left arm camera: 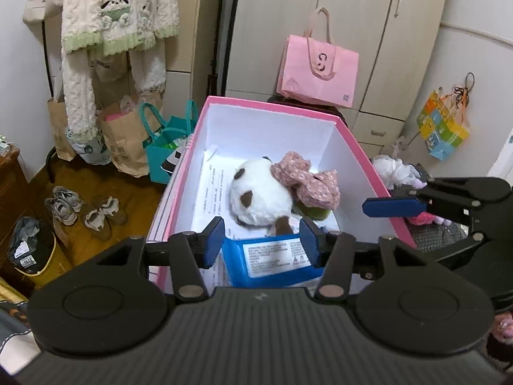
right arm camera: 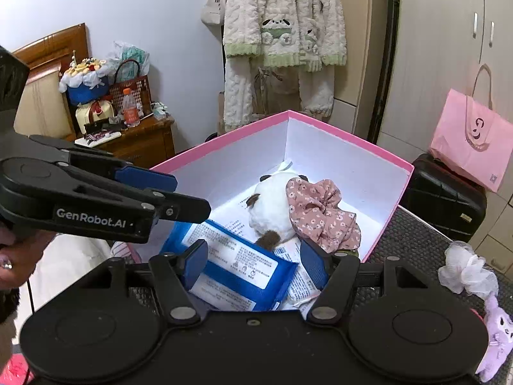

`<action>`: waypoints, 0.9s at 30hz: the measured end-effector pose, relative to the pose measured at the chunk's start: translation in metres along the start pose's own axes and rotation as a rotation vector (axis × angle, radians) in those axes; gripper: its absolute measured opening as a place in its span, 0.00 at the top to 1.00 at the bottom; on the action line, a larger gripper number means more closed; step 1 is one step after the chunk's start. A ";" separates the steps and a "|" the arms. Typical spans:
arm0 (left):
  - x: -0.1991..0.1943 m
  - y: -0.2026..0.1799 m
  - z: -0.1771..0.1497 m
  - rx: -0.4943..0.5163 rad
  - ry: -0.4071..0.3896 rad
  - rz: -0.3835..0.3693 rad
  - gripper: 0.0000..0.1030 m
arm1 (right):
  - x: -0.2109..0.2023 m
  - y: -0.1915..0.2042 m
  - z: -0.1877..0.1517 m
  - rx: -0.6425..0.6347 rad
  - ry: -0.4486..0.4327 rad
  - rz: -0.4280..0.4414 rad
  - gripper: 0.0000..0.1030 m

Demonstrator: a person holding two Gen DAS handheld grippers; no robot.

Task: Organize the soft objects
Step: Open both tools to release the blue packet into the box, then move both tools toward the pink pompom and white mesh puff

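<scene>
Both grippers, left (left arm camera: 261,245) and right (right arm camera: 255,264), above pink box (left arm camera: 368,157), jaws apart, empty. Inside the box: white plush (left arm camera: 261,192), floral scrunchie (left arm camera: 307,179) touching it, blue wipes pack (left arm camera: 272,261) nearest.

box (left arm camera: 359,147) top open | back half free | panda plush (left arm camera: 259,192) mid-floor

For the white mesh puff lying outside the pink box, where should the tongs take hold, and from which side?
Grip the white mesh puff across its bunched middle, coming from above. It lies loose on the dark mat with a purple plush toy close beside it, so a low sideways approach would likely snag that. The right tongs are open and nearest.
</scene>
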State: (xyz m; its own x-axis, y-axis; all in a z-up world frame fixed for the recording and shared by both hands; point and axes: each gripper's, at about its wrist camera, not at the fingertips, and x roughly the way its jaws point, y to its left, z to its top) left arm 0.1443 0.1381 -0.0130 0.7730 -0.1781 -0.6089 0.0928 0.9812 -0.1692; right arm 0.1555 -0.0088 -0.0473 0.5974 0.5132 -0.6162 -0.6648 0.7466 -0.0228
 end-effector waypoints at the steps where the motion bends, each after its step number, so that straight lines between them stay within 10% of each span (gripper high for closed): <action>1: -0.002 -0.002 0.000 0.007 0.003 -0.003 0.49 | -0.001 0.000 0.000 -0.006 0.001 -0.004 0.33; 27: -0.082 -0.078 -0.003 0.185 0.028 -0.164 0.39 | -0.123 0.004 -0.039 -0.107 -0.118 -0.075 0.30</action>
State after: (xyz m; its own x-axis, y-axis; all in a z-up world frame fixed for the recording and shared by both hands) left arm 0.0718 0.0760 0.0478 0.7204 -0.3353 -0.6071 0.3309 0.9355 -0.1240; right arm 0.0616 -0.0859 -0.0023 0.6915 0.5086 -0.5129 -0.6567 0.7384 -0.1531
